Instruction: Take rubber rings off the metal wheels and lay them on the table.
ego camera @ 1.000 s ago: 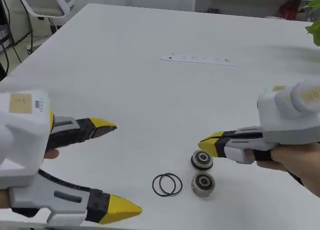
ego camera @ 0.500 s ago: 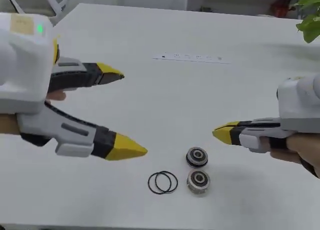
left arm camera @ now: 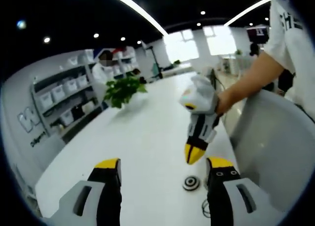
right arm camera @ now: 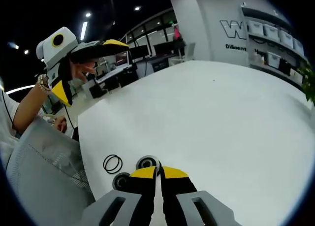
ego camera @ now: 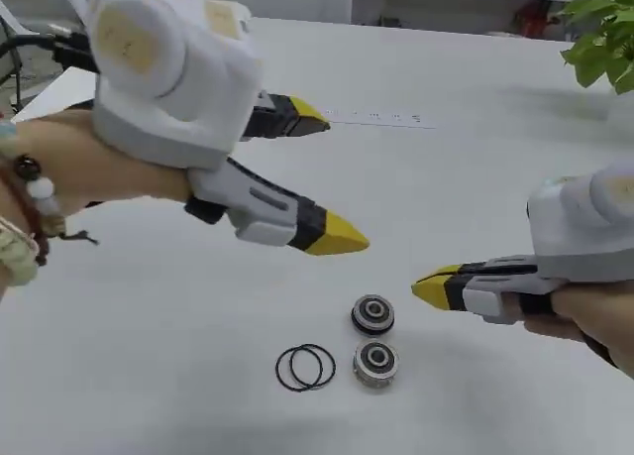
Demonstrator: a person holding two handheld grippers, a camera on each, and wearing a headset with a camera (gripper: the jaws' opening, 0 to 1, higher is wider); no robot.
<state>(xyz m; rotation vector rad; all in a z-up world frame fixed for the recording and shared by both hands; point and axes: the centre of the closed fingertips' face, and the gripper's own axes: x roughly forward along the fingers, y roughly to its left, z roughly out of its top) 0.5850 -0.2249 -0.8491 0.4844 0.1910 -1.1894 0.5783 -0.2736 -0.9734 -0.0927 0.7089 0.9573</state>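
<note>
Head view: a broad white table (ego camera: 149, 306). The left gripper (ego camera: 339, 184) rides high, jaws spread wide and empty. The right gripper (ego camera: 426, 284) sits low, jaws pressed together on nothing. Two metal wheels (ego camera: 372, 314) lie near its tip, with two rubber rings (ego camera: 304, 367) flat just beside them.

Left gripper view: a plant (left arm camera: 123, 90) on the table, shelves (left arm camera: 64, 93) along the wall.

Right gripper view: ceiling lights (right arm camera: 87, 14) overhead.

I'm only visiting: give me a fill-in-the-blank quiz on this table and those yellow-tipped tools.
The thin black rubber rings on the white table number ___. In the head view they lie ___ of the two round metal wheels. The left gripper has its jaws ___. The right gripper has its jaws ___.
Missing: two; left; open; shut.
</note>
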